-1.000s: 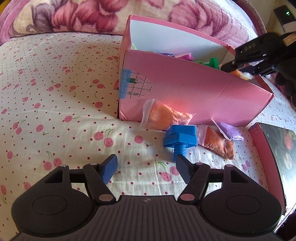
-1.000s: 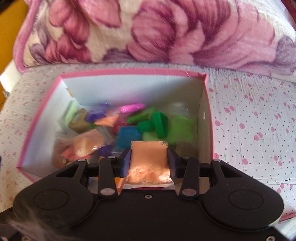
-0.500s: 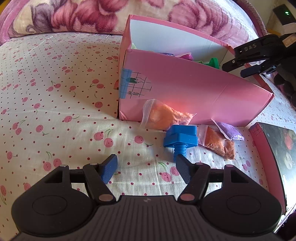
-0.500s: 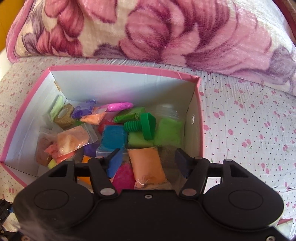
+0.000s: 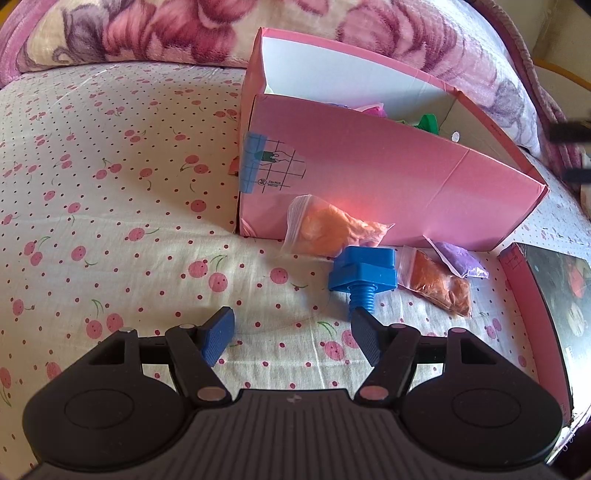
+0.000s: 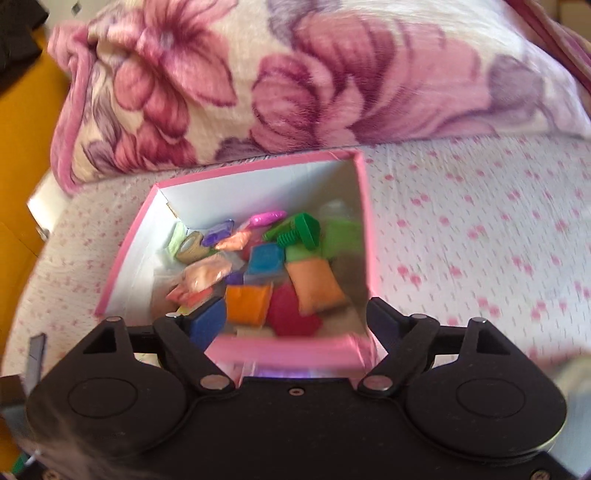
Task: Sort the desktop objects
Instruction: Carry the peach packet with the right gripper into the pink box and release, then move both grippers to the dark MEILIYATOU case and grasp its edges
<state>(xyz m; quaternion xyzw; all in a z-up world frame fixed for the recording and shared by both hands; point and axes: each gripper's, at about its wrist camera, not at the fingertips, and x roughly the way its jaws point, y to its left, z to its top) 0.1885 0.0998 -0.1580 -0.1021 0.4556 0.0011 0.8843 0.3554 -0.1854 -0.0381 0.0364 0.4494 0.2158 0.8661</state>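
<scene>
A pink box [image 5: 369,184] stands on the cherry-print bedsheet. In front of it lie an orange bag [image 5: 328,229], a blue toy bolt [image 5: 364,273], a dark orange bag [image 5: 439,284] and a purple bag [image 5: 458,256]. My left gripper [image 5: 291,334] hovers low just before the bolt, its jaws opening with nothing between them. My right gripper [image 6: 291,321] is above the near rim of the pink box [image 6: 280,349], its jaws opening and empty. An orange bag [image 6: 314,284] lies inside the box among several coloured bags, a green bolt [image 6: 299,230] and a blue block [image 6: 266,260].
A flowered pink blanket [image 5: 184,33] is heaped behind the box. A dark lid with a pink edge [image 5: 546,314] lies at the right. Bare sheet [image 5: 110,184] stretches left of the box.
My right gripper let go of the orange bag, which now lies in the box, then pulled back and up from the box. My left gripper stayed put and its jaws widened slightly.
</scene>
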